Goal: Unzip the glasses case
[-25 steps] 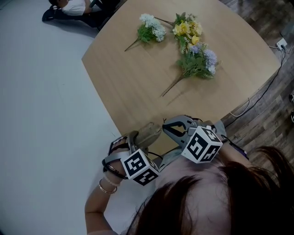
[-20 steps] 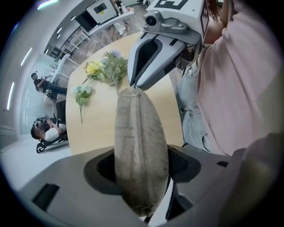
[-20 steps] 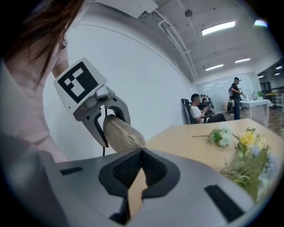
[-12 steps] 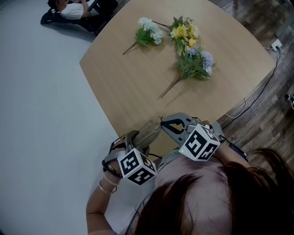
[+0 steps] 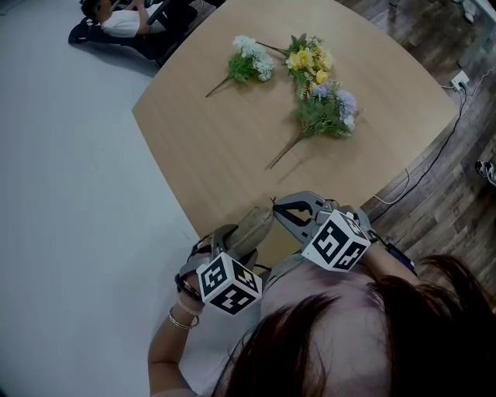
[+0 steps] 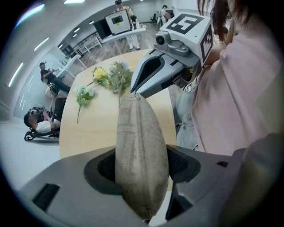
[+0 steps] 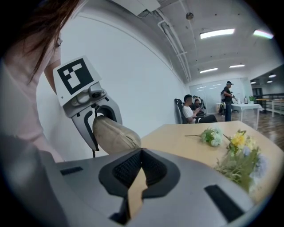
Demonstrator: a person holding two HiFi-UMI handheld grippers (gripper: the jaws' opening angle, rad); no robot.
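The glasses case (image 6: 141, 146) is a beige-grey fabric pouch, held upright over the table's near edge. My left gripper (image 6: 142, 165) is shut on its lower half, with a pad pressed on each side. In the head view the case (image 5: 253, 226) sticks out from the left gripper (image 5: 236, 242) towards the table. My right gripper (image 5: 276, 209) meets the case's far tip, and its jaws (image 6: 133, 93) are pinched together there on the zipper pull. In the right gripper view the right gripper (image 7: 141, 153) has its tips touching, with the case (image 7: 113, 132) just beyond them.
The round wooden table (image 5: 232, 139) carries three bunches of artificial flowers (image 5: 249, 60) (image 5: 310, 56) (image 5: 329, 108) on its far half. A seated person (image 5: 116, 19) is beyond the table. A cable (image 5: 422, 167) runs over the wood floor on the right.
The left gripper has tilted a little with the case and its marker cube sits slightly lower. The right gripper stays at the case's tip.
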